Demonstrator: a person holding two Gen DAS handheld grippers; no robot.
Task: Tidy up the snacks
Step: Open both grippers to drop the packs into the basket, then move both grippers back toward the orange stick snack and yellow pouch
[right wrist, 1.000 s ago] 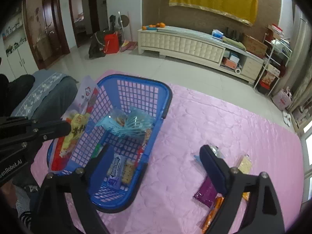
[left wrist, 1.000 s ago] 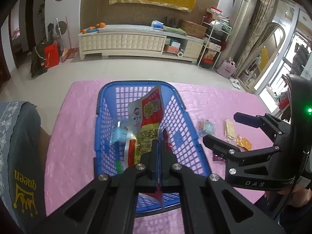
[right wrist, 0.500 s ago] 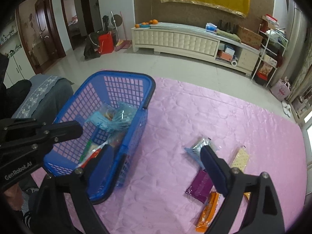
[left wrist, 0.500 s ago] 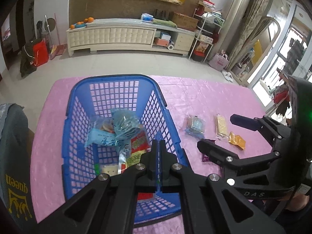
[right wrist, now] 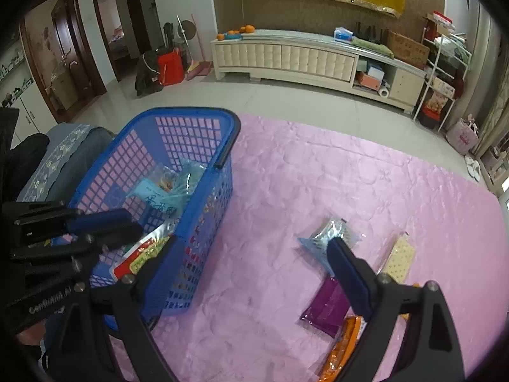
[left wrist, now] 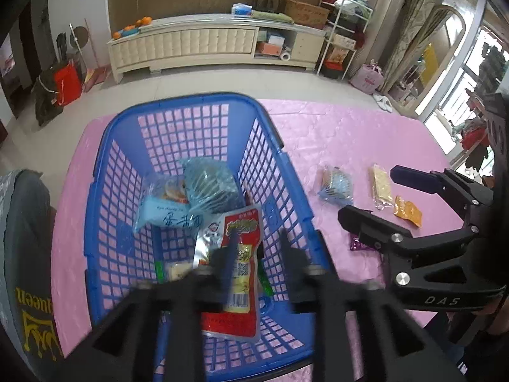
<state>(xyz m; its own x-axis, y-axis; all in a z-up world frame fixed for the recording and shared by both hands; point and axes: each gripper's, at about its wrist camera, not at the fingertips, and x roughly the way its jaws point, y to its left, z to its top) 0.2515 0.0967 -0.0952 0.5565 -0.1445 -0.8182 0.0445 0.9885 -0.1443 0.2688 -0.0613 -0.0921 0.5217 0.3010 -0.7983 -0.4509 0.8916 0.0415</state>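
red snack packet (left wrist: 240,254) lies flat in blue basket (left wrist: 105,165), long axis along basket length, top toward far end. left gripper (left wrist: 257,248) jaws opening above it, not pressing. right gripper (right wrist: 251,254) wide open, empty, over pink cloth (right wrist: 318,172).

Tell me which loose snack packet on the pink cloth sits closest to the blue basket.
The clear blue-tinted packet: it lies nearest the basket, while the pale cracker packet, purple packet and orange packet lie further off.
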